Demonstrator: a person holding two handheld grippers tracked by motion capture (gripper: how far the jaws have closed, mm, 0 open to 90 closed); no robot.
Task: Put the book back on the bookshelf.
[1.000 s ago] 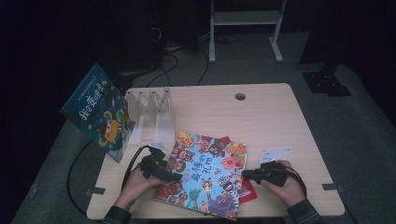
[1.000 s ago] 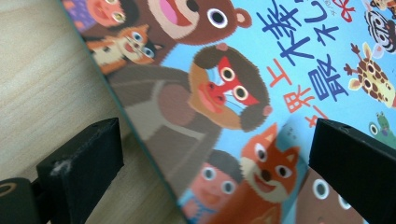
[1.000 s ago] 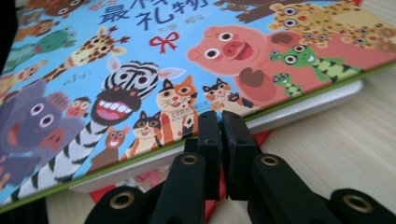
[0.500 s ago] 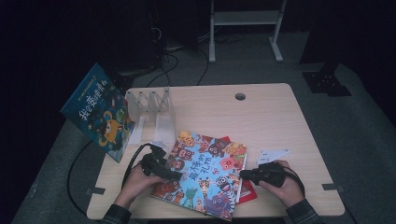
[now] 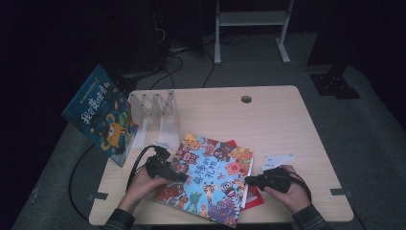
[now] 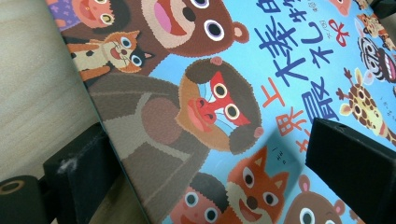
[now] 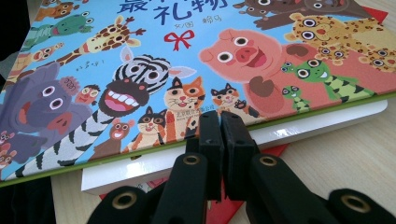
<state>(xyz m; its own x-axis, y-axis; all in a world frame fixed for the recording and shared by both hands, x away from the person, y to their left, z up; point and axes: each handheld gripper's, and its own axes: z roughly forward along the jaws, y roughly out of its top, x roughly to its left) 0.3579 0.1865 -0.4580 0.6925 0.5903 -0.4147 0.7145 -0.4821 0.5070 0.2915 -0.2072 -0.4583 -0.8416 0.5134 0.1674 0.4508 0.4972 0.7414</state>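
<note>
Colourful animal picture book [image 5: 210,177] lying flat near the front edge of the bench [image 5: 287,120], atop a red book [image 5: 253,196]. Left claw [image 6: 205,163] spread wide, straddling the book's left edge. Right claw [image 7: 219,135] pressed together, tips against the book's right edge, having just closed with nothing between.

A light wooden table [image 5: 277,124] with a round cable hole [image 5: 246,99] stands on grey carpet [image 5: 364,124]. Beyond it, a white metal frame [image 5: 251,19] and black cables [image 5: 177,57] sit in darkness.
</note>
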